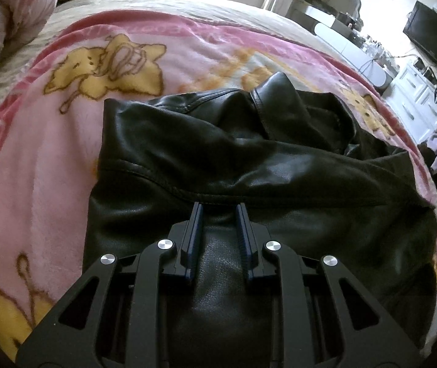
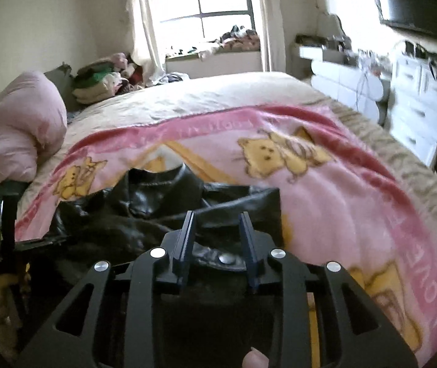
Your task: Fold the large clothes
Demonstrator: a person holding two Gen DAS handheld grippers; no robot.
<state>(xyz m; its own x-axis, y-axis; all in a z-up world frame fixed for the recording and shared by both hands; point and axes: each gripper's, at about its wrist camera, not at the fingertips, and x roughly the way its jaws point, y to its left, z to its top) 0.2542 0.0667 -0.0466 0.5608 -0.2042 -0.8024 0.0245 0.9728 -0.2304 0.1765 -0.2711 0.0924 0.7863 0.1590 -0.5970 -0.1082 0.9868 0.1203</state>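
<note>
A black leather jacket (image 1: 218, 159) lies crumpled on a pink cartoon blanket (image 1: 50, 153) on the bed, collar at the far side. My left gripper (image 1: 220, 207) is open, its fingers resting low over the jacket's near part, nothing held. In the right wrist view the jacket (image 2: 157, 196) lies left of centre on the blanket (image 2: 341, 190). My right gripper (image 2: 217, 216) is open above the jacket's near edge, where a strap with a metal snap (image 2: 226, 258) shows between the fingers.
A rolled pink duvet (image 2: 13, 135) lies at the bed's left. Folded clothes (image 2: 102, 82) are piled near the window. White drawers (image 2: 417, 104) and a wall television (image 2: 414, 3) stand to the right. Part of the other gripper (image 2: 7, 239) shows at the far left.
</note>
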